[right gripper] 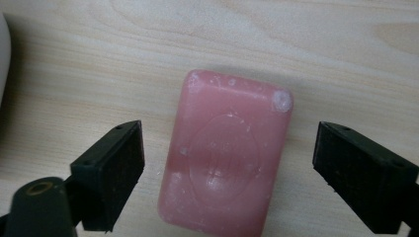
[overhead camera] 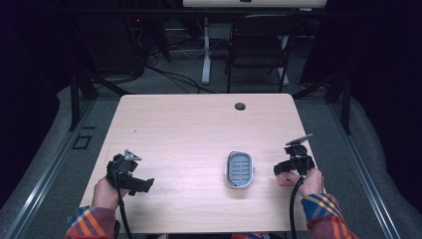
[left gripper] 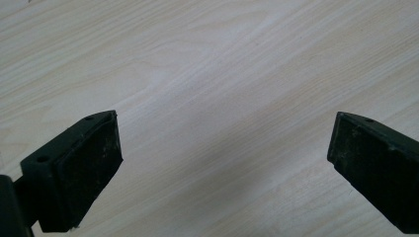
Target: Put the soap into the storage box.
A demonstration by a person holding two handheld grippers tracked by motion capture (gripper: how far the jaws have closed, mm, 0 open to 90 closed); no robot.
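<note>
We hold the right gripper [right gripper: 227, 163] low over the pink rectangular soap bar [right gripper: 227, 155], jaws spread wide, one on each long side, neither touching. The bar lies flat on the pale wooden table [overhead camera: 189, 129], just right of the grey-and-white oval soap dish [overhead camera: 239, 169]. We judge the grasp is next: lower, keep centred, close across the short width gently, since soap may slip. Left gripper [left gripper: 225, 148] hangs spread over bare wood.
</note>
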